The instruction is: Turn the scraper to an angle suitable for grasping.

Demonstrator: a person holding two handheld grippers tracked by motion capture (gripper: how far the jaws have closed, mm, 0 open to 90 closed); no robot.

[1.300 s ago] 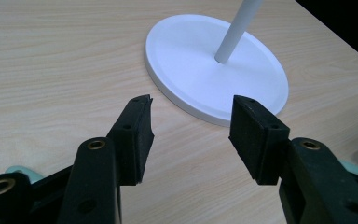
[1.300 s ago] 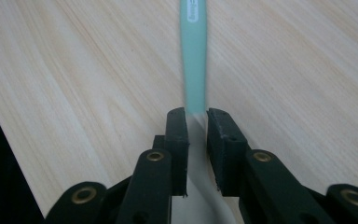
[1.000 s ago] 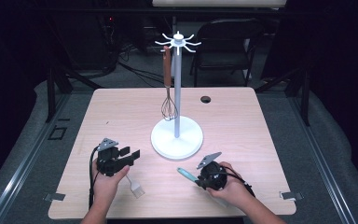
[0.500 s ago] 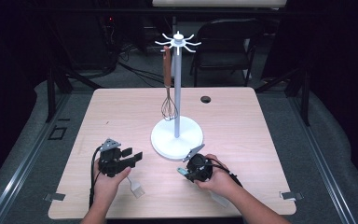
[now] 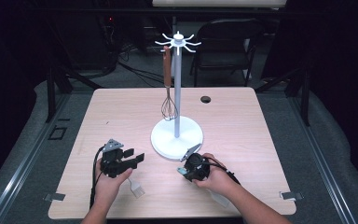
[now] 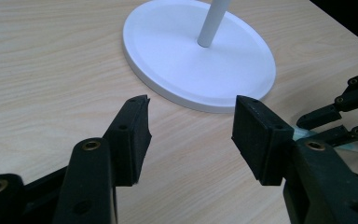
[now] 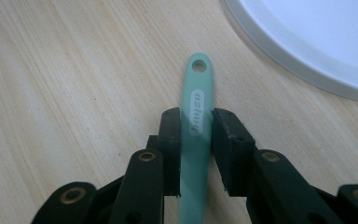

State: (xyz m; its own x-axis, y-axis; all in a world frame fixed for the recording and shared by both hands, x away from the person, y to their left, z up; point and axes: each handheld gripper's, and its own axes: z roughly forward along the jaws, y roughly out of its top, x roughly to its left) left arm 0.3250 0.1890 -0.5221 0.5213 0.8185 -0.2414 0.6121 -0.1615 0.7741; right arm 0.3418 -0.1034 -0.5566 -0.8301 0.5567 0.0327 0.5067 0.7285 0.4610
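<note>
A teal utensil handle [image 7: 196, 100] with a hanging hole lies on the wooden table [image 5: 121, 116], between the pads of my right gripper [image 7: 196, 126]. Both pads touch its sides, though the jaws have just been opening slightly. In the high view the right gripper [image 5: 184, 169] sits just in front of the white stand's round base [image 5: 177, 135]. My left gripper [image 5: 135, 156] rests left of the base. Its jaws have just been opening and stand wide with nothing between them [image 6: 191, 126]. A whisk [image 5: 168, 109] with a brown handle hangs from the stand.
A small white utensil head [image 5: 135, 188] lies by the left hand, near the table's front edge. A dark round hole [image 5: 205, 99] marks the far side of the table. A chair [image 5: 223, 42] stands behind the table. The stand's pole [image 6: 209, 23] rises ahead of the left gripper.
The right gripper slid left along the table, over the teal handle that had lain in front of it. The left hand stayed in place.
</note>
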